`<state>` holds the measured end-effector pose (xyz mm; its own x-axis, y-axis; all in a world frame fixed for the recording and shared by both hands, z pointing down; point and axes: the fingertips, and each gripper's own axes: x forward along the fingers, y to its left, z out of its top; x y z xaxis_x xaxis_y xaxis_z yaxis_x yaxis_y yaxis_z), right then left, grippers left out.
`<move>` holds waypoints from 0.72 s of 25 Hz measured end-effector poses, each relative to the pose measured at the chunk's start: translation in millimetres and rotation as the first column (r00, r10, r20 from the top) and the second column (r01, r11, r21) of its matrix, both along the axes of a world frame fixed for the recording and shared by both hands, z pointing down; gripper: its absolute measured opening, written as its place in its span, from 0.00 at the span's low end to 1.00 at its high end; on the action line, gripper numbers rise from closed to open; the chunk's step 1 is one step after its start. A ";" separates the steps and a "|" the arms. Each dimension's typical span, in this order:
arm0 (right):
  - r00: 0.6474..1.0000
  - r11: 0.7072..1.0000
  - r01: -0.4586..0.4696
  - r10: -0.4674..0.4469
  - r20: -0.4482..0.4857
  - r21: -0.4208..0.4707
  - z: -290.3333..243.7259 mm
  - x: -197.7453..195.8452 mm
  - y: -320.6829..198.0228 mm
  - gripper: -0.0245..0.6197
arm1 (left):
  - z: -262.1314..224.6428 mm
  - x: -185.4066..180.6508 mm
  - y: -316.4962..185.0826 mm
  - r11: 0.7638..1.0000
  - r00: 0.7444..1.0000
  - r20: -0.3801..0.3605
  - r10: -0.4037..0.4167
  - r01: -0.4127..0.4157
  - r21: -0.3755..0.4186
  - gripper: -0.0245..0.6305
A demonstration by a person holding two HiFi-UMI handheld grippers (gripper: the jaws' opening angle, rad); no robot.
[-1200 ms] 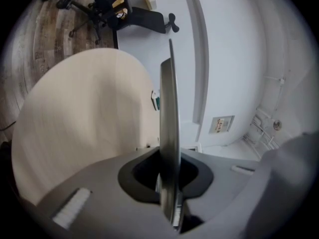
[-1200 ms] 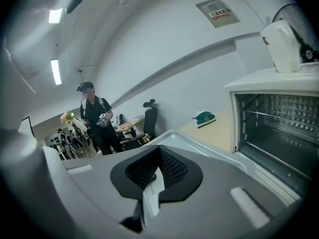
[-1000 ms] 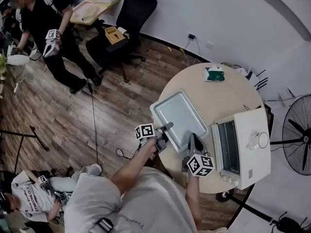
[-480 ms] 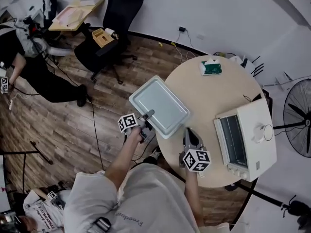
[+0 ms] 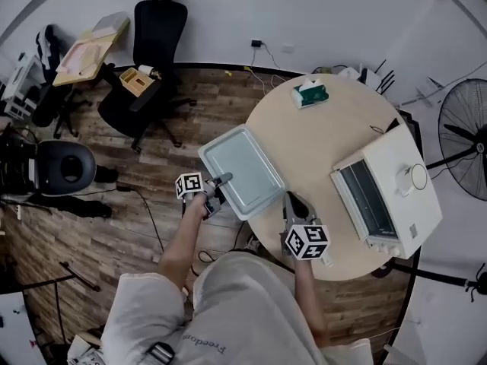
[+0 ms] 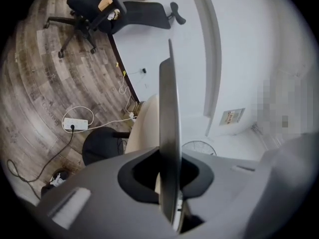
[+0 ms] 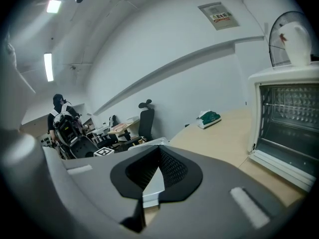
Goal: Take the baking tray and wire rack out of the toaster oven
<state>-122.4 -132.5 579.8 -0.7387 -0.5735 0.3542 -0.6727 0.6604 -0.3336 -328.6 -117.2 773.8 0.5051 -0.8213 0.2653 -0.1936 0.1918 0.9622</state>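
1. A person in a grey shirt fills the bottom of the head view. There is a gripper in each hand, and both reach toward a round beige tabletop.
2. The right gripper is over the tabletop's near edge with its marker cube facing up. It points at the tray's near right corner, close beside it, and no contact can be made out. In the right gripper view the jaws are drawn together at the tips with nothing gripped.
3. The left gripper is off the tabletop's left side, above the floor. Its jaws are clenched on the near left rim of a flat rectangular silver-grey metal baking tray. In the left gripper view the tray appears edge-on, running straight out from between the jaws.
4. The baking tray is outside the oven and lies level. Its right part is over the tabletop and its left part overhangs the wood-plank floor. I cannot tell whether it rests on the tabletop or is held just clear of it.
5. A white box-shaped toaster oven stands on the tabletop's right side, well apart from the tray, with its open front facing the tray. In the right gripper view thin horizontal bars cross the cavity. I cannot tell whether they are the wire rack.
6. A green tissue pack lies near the tabletop's far edge.
7. A black office chair stands on the floor at far left. A round-caged fan is to the right of the tabletop, by the white wall.
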 end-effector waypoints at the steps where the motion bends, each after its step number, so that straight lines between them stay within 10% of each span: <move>1: 1.000 1.000 -0.007 0.007 -0.003 0.003 -1.1 1.5 -1.1 0.03 | 0.7 3.2 -3.4 0.999 0.999 0.010 0.041 -0.041 -0.005 0.17; 11: 0.996 0.998 -0.064 0.062 -0.070 -0.029 13.6 30.9 4.5 0.03 | 3.9 48.3 -43.9 0.881 0.864 0.174 0.473 -0.466 -0.081 0.17; 18: 0.995 0.998 -0.050 0.046 -0.090 -0.046 19.4 29.1 10.9 0.03 | 19.1 67.8 -69.6 0.801 0.738 0.311 0.599 -0.551 -0.233 0.20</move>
